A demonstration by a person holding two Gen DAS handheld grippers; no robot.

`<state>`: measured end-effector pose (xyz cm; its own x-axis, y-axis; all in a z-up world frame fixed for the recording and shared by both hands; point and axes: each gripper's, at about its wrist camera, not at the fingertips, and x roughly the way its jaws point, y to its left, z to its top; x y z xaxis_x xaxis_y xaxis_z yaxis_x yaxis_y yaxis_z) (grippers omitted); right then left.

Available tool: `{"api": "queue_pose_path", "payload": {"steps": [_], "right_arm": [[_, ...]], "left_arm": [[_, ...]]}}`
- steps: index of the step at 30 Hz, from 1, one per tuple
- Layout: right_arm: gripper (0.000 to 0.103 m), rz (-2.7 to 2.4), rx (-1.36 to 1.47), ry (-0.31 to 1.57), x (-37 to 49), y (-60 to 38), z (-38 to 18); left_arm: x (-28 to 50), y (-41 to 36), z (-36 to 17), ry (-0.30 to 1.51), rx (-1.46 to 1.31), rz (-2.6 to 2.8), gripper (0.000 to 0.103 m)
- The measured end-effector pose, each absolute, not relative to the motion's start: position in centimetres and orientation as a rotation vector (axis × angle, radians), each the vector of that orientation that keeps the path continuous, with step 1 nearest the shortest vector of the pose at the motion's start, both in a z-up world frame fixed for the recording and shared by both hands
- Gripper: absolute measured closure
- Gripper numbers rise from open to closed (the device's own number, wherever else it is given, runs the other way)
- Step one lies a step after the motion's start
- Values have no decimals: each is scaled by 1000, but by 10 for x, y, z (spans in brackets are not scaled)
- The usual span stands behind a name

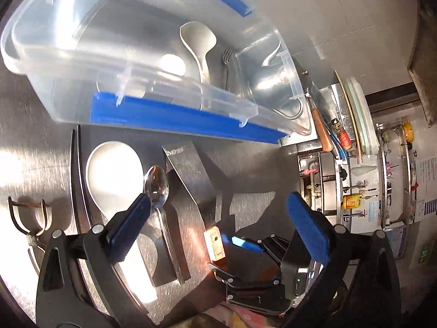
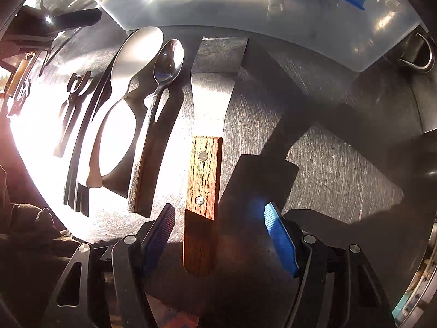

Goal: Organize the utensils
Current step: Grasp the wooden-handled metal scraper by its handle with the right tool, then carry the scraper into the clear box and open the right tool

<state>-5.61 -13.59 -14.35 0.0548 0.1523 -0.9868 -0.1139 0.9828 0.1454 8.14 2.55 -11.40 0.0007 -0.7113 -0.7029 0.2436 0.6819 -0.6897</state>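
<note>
In the bin (image 1: 68,54) just a rice paddle (image 1: 198,43) and fork (image 1: 227,54); my right gripper (image 2: 220,235) gapes around the scraper (image 2: 203,180), left gripper (image 1: 218,218) open too.

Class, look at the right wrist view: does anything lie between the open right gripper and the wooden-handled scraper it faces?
Nothing visible does. The right gripper is open, and the wooden handle of the scraper already reaches in between its fingers. The metal spoon and white spoon lie off to the left, apart from it.
</note>
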Motion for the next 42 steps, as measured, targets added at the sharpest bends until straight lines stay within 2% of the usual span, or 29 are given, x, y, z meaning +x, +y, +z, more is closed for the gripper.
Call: {"api": "queue_pose_path", "payload": {"steps": [1,2,3,7,12,18,19,20,21,22,23,26,30,35,39,42], "right_arm": [[52,213,22,1493,-57,-133,-142],[69,223,23,1489,-57,-131,-141],[77,227,51,1491,-57,-131,-141],[77,257,236,1513,-59,-145,-140],[77,363,517,1499,-71,-170,-130],[77,459,641,1479,-95,-180,-110],[77,467,648,1475,-99,-182,-107],[77,468,645,1471,-101,-182,-105],[77,464,640,1467,-102,-187,-103],[77,462,641,1464,-103,-188,-101],[77,463,644,1461,-105,-190,-98],[77,470,647,1459,-106,-195,-88],[77,512,588,1378,-108,-209,-41],[77,576,455,1203,-88,-224,38],[77,552,286,1069,-27,-228,81],[77,476,178,1033,40,-221,87]], "left_arm": [[77,24,-121,1403,-430,-789,7],[73,20,-127,1428,-434,-793,7],[69,16,-134,1452,-434,-791,7],[55,-5,-158,1562,-440,-813,7],[52,-22,-183,1676,-596,-806,7],[45,-37,-195,1739,-622,-780,8],[44,-38,-195,1734,-628,-771,12],[43,-38,-196,1728,-635,-758,25],[42,-38,-196,1731,-630,-747,45],[41,-39,-197,1740,-626,-739,59],[39,-39,-198,1749,-625,-736,81],[35,-38,-191,1740,-613,-746,94],[28,-40,-151,1700,-604,-890,96],[45,-40,-46,1422,-513,-1087,96],[94,-44,27,1193,-415,-1115,96],[155,-54,44,1198,-377,-1094,96]]}}
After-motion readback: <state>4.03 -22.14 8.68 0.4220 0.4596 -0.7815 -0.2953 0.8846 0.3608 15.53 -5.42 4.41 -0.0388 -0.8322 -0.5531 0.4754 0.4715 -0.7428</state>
